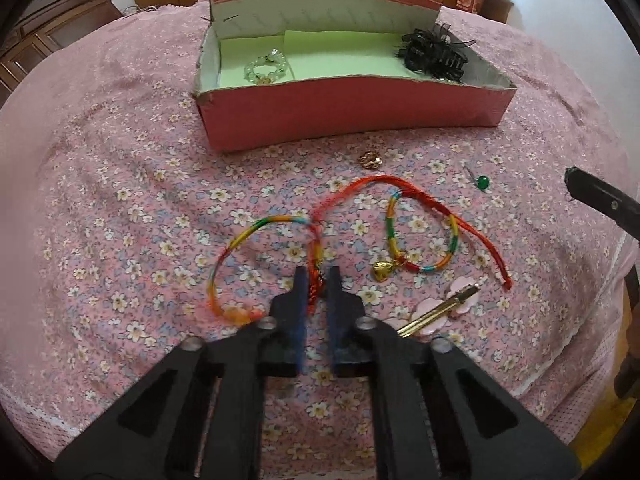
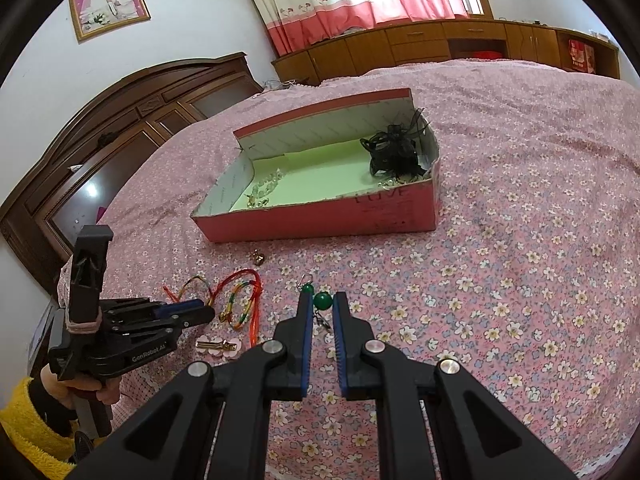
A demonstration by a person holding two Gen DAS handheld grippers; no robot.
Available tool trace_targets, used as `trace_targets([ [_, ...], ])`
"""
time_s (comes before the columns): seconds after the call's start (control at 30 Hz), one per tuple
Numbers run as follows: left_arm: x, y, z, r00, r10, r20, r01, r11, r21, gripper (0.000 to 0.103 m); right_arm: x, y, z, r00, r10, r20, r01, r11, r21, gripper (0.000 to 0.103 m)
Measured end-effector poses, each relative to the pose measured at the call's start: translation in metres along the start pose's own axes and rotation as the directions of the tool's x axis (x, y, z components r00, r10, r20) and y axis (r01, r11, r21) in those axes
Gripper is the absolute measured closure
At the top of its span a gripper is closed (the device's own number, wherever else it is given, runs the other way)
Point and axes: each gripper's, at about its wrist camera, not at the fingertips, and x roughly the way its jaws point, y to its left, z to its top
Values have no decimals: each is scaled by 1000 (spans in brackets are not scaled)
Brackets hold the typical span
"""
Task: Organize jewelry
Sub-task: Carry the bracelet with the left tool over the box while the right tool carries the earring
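A pink box (image 1: 352, 114) with green lining stands on the bed; it holds a pale bead bracelet (image 1: 266, 67) and a black hair clip (image 1: 434, 54). My left gripper (image 1: 318, 280) has its fingers narrowly apart around the red knot of a rainbow cord bracelet (image 1: 248, 232). A second rainbow bracelet with a gold heart charm (image 1: 382, 270) lies to its right. My right gripper (image 2: 322, 300) has its fingers close around a green bead earring (image 2: 322, 300), with small gaps on both sides. The earring also shows in the left wrist view (image 1: 482, 183).
A gold ring (image 1: 370, 159) lies just in front of the box. A pink flower hair clip (image 1: 444, 310) with a gold bar lies at the front right. The flowered pink bedspread (image 1: 120, 184) covers the bed. A dark wooden headboard (image 2: 120, 128) stands at the left.
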Motion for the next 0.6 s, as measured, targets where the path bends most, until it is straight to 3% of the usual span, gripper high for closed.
trace_targets([
  [0.3,-24,6,-6,997,-56,53,59,997,-54,103,-2,-1,1,1000,-1,8,1,1000,-1,92],
  [0.6,-69,12,2,983,-62,175,78,993,-87,103,-9,4,6,999,3,40,-3,1000,-13,92],
])
